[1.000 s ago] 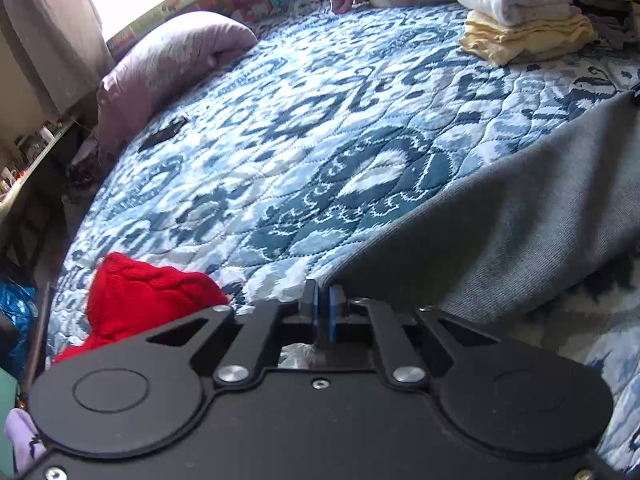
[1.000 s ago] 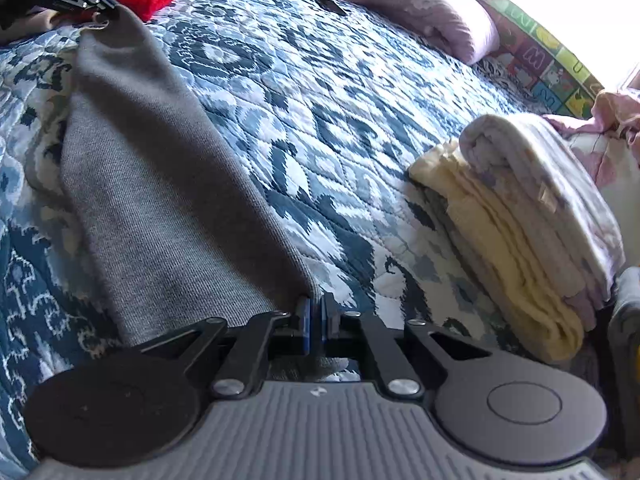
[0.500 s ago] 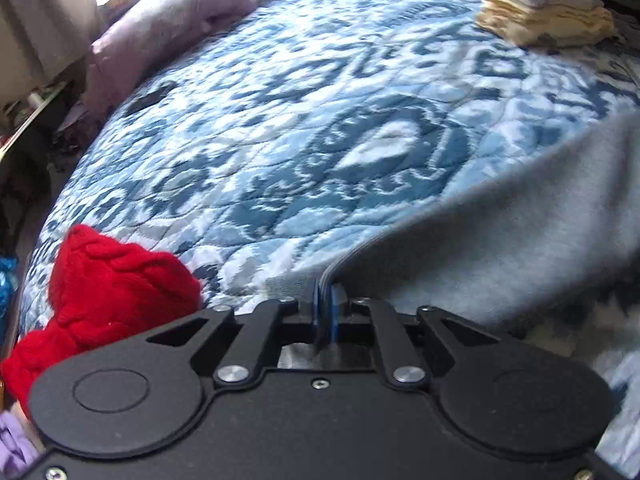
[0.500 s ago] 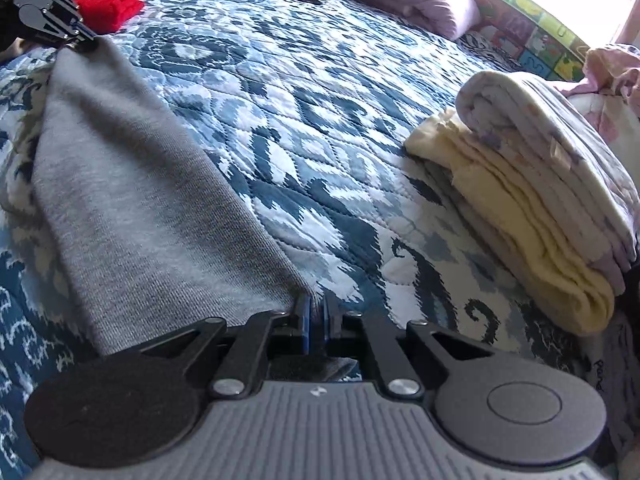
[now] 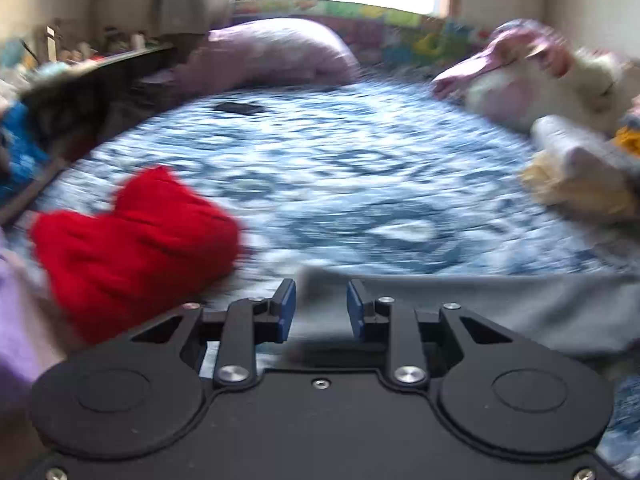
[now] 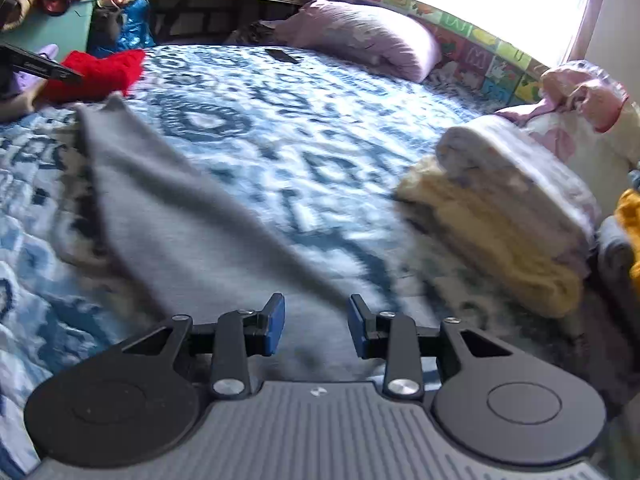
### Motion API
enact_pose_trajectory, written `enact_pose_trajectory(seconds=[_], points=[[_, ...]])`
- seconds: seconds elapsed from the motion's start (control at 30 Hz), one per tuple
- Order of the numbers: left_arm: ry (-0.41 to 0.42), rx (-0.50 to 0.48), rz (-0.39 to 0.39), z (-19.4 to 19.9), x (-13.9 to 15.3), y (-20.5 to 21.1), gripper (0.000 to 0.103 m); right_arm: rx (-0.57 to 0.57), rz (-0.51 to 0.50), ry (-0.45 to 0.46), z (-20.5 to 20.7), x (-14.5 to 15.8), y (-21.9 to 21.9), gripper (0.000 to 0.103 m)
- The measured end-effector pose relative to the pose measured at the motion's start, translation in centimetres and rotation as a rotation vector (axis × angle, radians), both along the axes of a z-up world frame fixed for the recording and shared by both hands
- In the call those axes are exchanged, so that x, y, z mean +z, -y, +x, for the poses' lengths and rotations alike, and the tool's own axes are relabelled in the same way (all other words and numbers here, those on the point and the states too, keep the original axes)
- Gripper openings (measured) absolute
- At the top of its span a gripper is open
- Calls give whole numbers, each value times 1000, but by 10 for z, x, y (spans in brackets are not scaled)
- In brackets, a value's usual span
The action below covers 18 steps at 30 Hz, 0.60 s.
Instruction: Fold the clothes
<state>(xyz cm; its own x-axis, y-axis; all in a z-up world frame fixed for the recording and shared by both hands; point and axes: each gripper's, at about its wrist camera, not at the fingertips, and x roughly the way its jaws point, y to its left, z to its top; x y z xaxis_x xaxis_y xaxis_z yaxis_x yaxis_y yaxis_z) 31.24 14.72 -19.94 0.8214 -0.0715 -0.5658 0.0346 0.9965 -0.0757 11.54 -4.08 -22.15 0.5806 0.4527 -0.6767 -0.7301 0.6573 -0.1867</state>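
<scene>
The jaws of the left gripper (image 5: 321,303) and the right gripper (image 6: 316,326) are opening, part-way apart; the grey garment (image 6: 192,216) lies between the pads, no longer pinched. It is spread on the blue quilt (image 6: 320,128). A fold is judged released; fresh edges must be gripped next.
</scene>
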Motion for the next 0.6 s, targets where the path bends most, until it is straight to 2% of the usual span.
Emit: enact_pose_trajectory(seconds=[0.07,0.1,0.13,0.17,0.27,0.33,0.37,0.43,0.53,0.6], points=[[-9,-44,-21,7,-15,14,27,-10,-1,-17,-4,-15,-9,35],[-36,-41,15,14,-27,21,27,-25,2,-27,-3,-22,-11,36],[-79,-37,111,23,-42,29,27,-44,11,-43,-2,-29,-13,36],[-53,-59,202,24,-54,38,27,-69,40,-70,1,-34,-11,37],[-21,-72,269,24,-58,45,27,-109,111,-128,12,-37,-5,37],[-24,-79,291,23,-49,45,28,-111,107,-139,14,-37,-7,37],[-19,-56,281,18,-43,41,28,-109,97,-137,13,-36,-8,38],[8,11,192,4,-27,24,28,-108,81,-135,11,-33,-10,38],[-18,82,-7,-16,-13,-1,28,-124,115,-123,2,-22,-3,42],[-48,113,-179,-22,-14,-15,28,-135,139,-128,0,-23,2,43]])
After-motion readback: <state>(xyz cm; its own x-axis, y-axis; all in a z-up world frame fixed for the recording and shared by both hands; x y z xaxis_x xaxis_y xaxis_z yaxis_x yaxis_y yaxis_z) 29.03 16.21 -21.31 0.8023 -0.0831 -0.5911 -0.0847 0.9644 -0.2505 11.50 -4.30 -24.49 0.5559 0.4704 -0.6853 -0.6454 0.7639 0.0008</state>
